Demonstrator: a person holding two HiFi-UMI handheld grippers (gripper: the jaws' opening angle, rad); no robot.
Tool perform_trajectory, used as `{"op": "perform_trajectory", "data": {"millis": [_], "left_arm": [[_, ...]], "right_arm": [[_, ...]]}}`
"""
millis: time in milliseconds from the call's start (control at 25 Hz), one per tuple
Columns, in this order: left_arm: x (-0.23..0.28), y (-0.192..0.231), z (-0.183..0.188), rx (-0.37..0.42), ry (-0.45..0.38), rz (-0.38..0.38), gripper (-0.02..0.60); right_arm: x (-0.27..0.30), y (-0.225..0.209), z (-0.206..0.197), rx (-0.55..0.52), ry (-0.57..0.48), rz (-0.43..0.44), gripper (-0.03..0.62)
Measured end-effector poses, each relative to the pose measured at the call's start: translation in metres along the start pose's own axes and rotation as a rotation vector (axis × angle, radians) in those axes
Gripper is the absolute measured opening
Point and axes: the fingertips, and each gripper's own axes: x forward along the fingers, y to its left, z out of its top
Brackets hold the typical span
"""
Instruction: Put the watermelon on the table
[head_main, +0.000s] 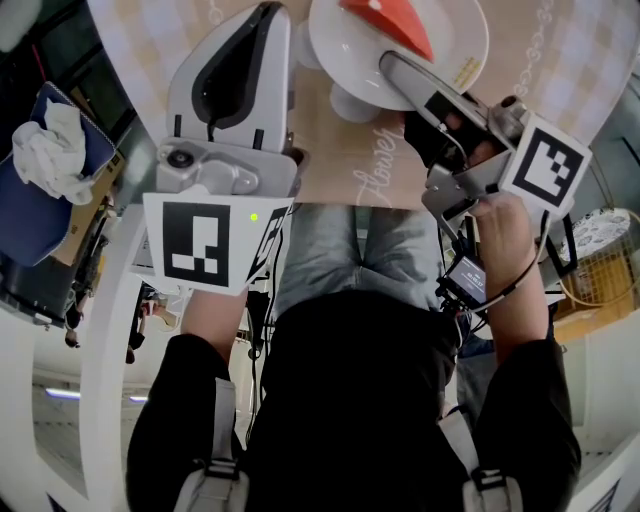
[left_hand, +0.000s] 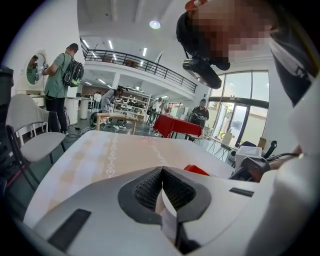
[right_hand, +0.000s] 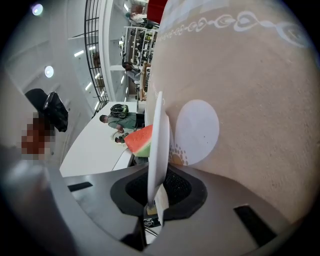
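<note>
A red watermelon slice (head_main: 392, 22) with a green rind (right_hand: 140, 141) lies on a white footed plate (head_main: 420, 52). My right gripper (head_main: 402, 72) is shut on the plate's near rim (right_hand: 156, 145), which shows edge-on between its jaws (right_hand: 152, 200). The plate's round foot (right_hand: 197, 131) is close to the beige tablecloth (right_hand: 250, 100); I cannot tell whether it touches. My left gripper (head_main: 268, 18) is shut and holds nothing, its tips (left_hand: 161, 172) over the table (left_hand: 110, 155) just left of the plate. A bit of the red slice (left_hand: 196, 170) peeks over its right jaw.
A chair (left_hand: 35, 135) stands at the table's left side. A blue item with crumpled white paper (head_main: 45, 150) lies off the table's left edge. People, tables and shelves fill the hall beyond.
</note>
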Motion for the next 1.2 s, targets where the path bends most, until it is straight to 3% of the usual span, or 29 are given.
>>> {"op": "perform_trajectory", "data": {"millis": [480, 640, 800, 1200], "left_arm": [[-0.002, -0.001, 0.01, 0.013, -0.002, -0.009, 0.011], [-0.004, -0.001, 0.014, 0.016, -0.002, -0.005, 0.011], [-0.007, -0.002, 0.02, 0.017, -0.014, -0.005, 0.011], [-0.019, -0.012, 0.029, 0.028, -0.03, -0.007, 0.011]], "right_arm": [[0.002, -0.002, -0.006, -0.067, 0.048, -0.124, 0.058], [0.001, 0.0, -0.012, -0.096, 0.078, -0.145, 0.135], [-0.008, -0.003, -0.017, -0.086, 0.086, -0.163, 0.165], [-0.03, -0.013, -0.03, -0.068, 0.092, -0.196, 0.166]]}}
